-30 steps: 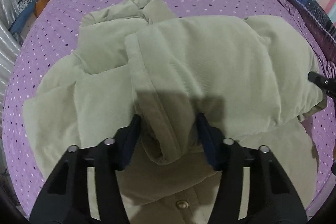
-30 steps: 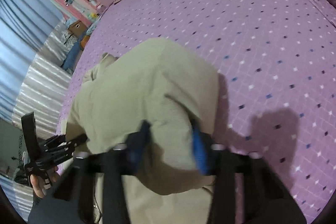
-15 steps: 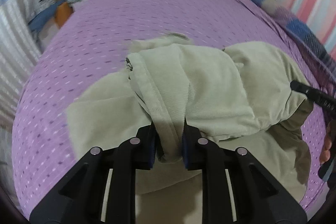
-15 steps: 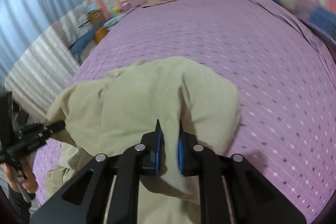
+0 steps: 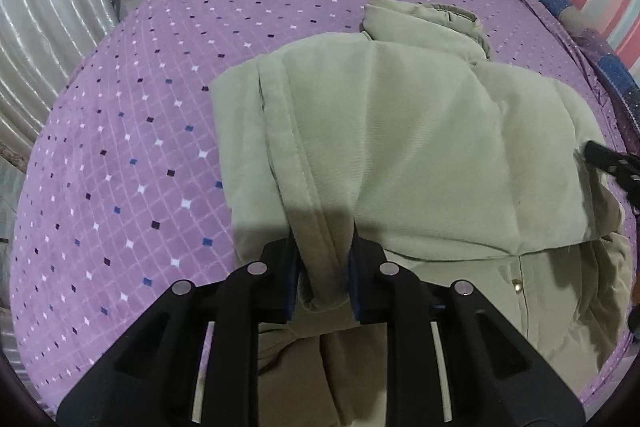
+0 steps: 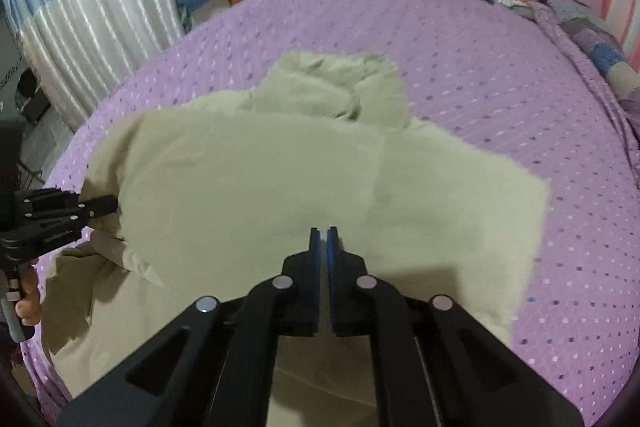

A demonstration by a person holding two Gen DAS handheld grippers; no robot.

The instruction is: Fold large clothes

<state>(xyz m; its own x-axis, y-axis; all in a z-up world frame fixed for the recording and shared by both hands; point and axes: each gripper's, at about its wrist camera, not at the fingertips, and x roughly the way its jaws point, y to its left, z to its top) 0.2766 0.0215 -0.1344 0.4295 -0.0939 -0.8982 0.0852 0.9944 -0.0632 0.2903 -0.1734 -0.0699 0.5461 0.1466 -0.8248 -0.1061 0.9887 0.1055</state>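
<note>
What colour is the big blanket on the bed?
The bed cover is purple with small white and dark blue diamonds. It shows best in the left wrist view.

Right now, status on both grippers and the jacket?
Left gripper clamped on jacket hem. Right gripper shut, jaws just closed. Nothing obstructing on bedspread.

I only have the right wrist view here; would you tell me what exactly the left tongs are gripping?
Observer: The left tongs have just been closing and now clamp the thick stitched hem of the jacket.
Operator: Thank you. Does anything show below that folded flap?
Observer: Yes, a lower layer of the jacket with a small button on it.
Operator: Understood, thanks.
</note>
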